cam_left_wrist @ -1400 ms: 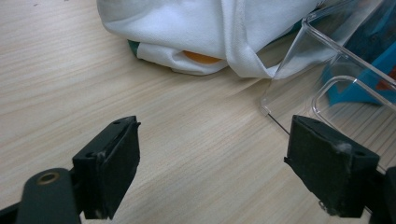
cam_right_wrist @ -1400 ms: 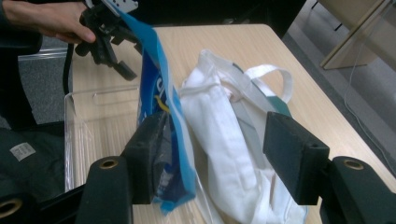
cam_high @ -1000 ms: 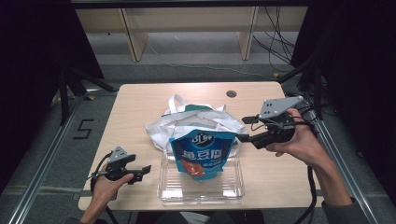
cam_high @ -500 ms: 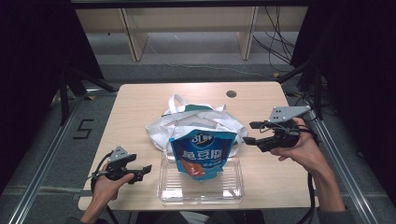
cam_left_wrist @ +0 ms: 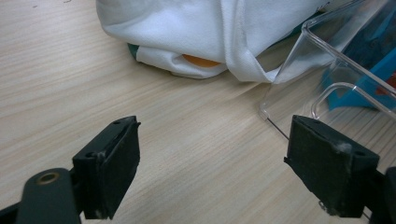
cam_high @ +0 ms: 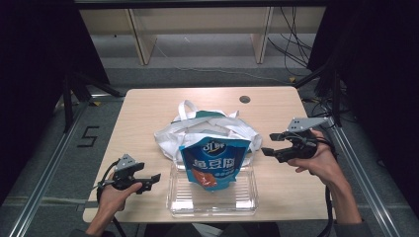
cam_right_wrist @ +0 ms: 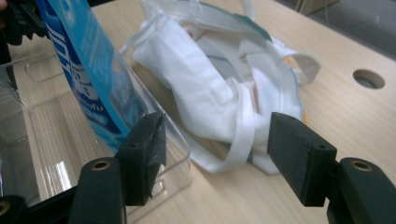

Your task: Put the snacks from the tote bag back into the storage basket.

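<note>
Table [cam_high: 148,108], light wood; clear plastic tray [cam_high: 213,200] at its near edge, centre; blue snack pouch [cam_high: 214,165] standing upright in the tray's far end; crumpled white cloth bag [cam_high: 207,129] just behind the tray, touching it. My left gripper [cam_high: 150,180], near left of the tray, jaws wide apart, empty; my right gripper [cam_high: 269,144], right of the bag, jaws spread, holding nothing.

From here I see a pale wood-grain surface [cam_high: 148,106] with a round hole [cam_high: 244,99] near its far edge; grey floor [cam_high: 207,59] beyond it, marked with a black "5" [cam_high: 88,136] at left; light wooden shelving [cam_high: 143,39] at the back; cables [cam_high: 296,47] trailing down; black curtains [cam_high: 34,59] on both sides.
</note>
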`<state>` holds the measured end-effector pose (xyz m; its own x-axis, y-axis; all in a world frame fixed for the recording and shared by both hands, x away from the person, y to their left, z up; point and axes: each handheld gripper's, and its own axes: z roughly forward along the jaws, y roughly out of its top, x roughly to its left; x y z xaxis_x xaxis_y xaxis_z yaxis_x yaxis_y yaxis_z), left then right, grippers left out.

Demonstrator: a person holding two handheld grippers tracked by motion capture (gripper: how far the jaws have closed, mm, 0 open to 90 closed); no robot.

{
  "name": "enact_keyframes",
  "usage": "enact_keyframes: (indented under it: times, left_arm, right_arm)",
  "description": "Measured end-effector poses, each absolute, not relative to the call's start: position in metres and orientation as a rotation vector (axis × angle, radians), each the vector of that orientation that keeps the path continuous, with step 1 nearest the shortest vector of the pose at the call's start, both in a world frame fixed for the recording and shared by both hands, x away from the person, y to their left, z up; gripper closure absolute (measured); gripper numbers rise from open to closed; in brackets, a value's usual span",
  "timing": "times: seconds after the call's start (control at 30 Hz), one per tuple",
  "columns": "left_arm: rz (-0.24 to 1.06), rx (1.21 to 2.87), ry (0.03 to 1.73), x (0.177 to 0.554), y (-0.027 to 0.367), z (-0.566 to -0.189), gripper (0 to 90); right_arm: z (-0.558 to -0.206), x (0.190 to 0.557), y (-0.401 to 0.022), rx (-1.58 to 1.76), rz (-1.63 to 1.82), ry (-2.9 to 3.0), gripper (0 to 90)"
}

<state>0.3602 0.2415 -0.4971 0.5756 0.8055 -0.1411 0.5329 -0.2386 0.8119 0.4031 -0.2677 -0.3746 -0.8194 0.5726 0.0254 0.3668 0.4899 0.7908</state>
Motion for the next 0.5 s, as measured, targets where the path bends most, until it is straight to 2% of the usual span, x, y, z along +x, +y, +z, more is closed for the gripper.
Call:
enact_keyframes:
  times: [0.5]
  left_arm:
    - [0.385, 1.92, 1.067, 0.36, 0.239, -0.496, 16.8]
  right_arm:
    - [-0.4, 0.405, -0.278, 0.919, 1.121, 2.518, 35.6]
